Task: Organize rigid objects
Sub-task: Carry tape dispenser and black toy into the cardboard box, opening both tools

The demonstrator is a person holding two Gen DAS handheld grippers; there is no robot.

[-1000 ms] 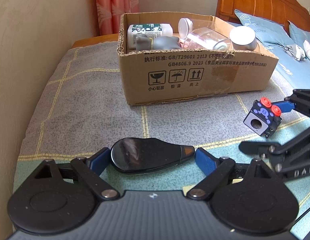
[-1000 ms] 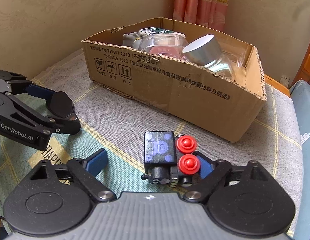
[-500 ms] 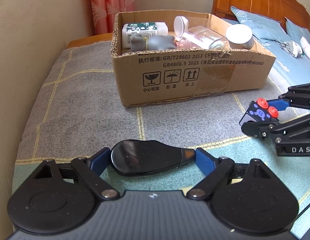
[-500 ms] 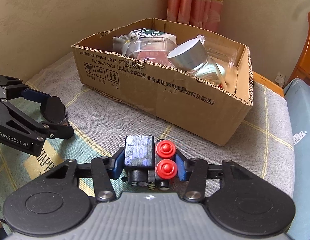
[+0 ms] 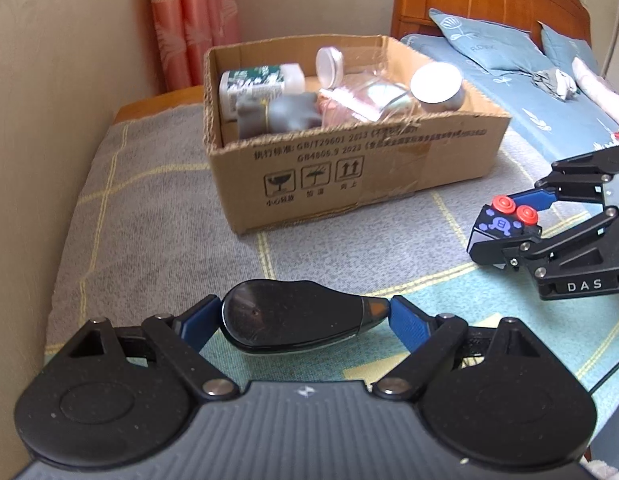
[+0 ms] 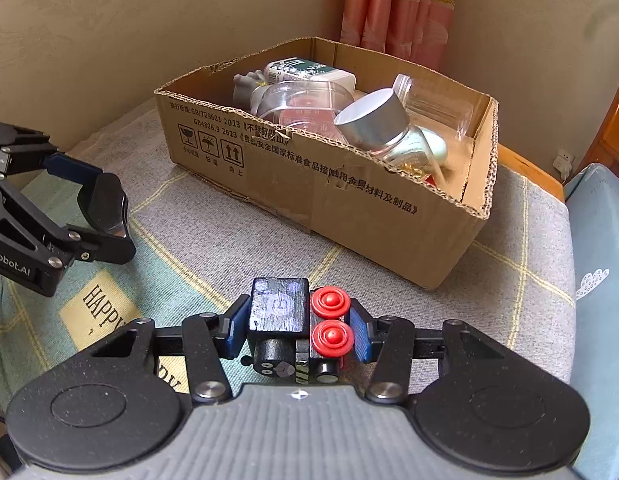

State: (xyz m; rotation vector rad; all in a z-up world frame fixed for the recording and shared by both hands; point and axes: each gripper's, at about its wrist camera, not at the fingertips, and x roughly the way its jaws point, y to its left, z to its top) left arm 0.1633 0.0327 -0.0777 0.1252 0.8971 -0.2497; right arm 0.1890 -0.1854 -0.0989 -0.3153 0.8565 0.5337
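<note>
Now the black toy block with two red knobs sits clamped between the right gripper pads, above the blanket. At nine o'clock, the left gripper squeezes a glossy black teardrop-shaped object. Toward twelve o'clock stands the cardboard box, holding jars and bottles.

Between the left gripper's jaws: one glossy black teardrop-shaped case. Between the right gripper's jaws: one black toy block bearing two red buttons. Ahead of both jaws: one cardboard box, holding one white labelled bottle, one grey figurine, one silver-lidded jar and at least two clear containers.
</note>
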